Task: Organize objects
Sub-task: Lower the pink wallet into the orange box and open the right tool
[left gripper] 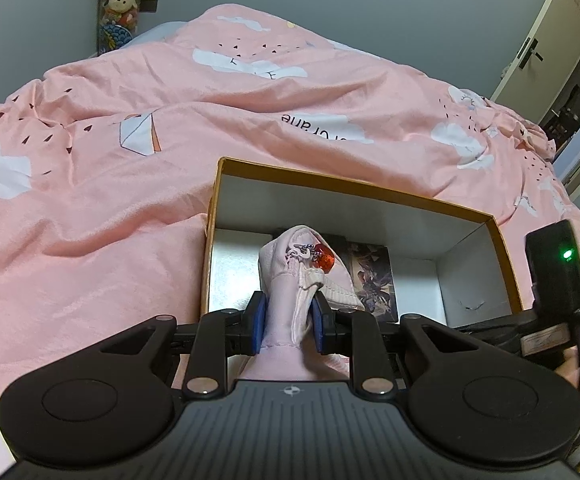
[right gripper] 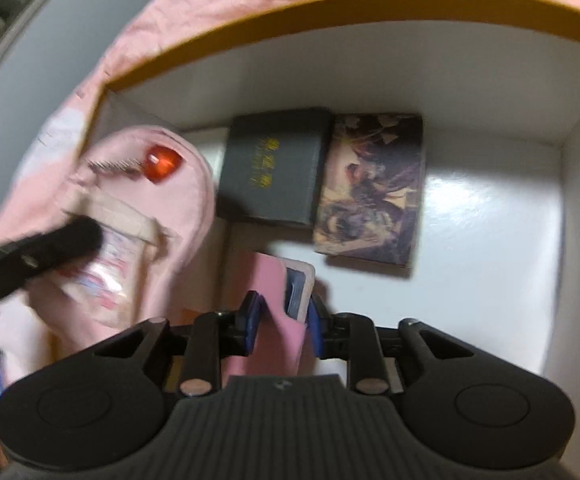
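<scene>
An open cardboard box (left gripper: 369, 216), brown outside and white inside, lies on the bed. My left gripper (left gripper: 288, 322) is shut on a pale pink fabric pouch (left gripper: 290, 280) with a red bead charm (left gripper: 323, 260), held over the box's left part. In the right wrist view the pouch (right gripper: 178, 208) hangs at the box's (right gripper: 369, 64) left side. My right gripper (right gripper: 282, 320) is shut on a small pink case (right gripper: 282, 312) with a blue edge, above the box floor. A dark book (right gripper: 274, 168) and an illustrated card box (right gripper: 369, 188) lie inside the box.
A pink quilt (left gripper: 130, 200) with white clouds covers the bed around the box. Stuffed toys (left gripper: 120, 4) hang by the grey wall. A white door (left gripper: 549, 32) stands at the far right. The right gripper's body (left gripper: 557, 280) shows by the box's right edge.
</scene>
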`<control>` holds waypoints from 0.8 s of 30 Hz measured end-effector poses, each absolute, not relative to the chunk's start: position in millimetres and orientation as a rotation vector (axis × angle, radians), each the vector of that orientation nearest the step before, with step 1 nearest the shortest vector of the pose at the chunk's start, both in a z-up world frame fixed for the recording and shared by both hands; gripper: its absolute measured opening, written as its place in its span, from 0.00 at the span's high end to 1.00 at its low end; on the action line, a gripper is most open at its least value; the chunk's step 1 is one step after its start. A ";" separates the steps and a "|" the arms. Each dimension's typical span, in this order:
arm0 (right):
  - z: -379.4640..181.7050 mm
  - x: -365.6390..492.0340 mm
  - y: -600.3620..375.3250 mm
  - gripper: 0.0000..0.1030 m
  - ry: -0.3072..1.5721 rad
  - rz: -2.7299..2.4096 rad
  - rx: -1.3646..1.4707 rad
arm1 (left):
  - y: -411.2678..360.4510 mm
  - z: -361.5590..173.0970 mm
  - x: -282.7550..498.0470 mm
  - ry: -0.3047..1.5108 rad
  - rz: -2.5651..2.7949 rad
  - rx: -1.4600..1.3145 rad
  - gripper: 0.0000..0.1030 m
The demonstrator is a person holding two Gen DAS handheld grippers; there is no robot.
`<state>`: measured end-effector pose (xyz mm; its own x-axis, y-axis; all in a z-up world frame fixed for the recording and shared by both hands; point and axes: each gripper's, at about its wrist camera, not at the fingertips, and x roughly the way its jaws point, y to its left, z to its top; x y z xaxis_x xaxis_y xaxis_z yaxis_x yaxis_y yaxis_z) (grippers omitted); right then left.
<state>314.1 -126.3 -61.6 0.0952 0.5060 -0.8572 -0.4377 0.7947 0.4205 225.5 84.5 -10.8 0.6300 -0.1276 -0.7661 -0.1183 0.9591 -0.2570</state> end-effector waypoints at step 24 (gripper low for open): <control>-76.7 294.2 -122.8 0.85 1.389 0.741 0.024 | 85.6 -24.0 225.1 0.916 -0.044 -0.438 0.74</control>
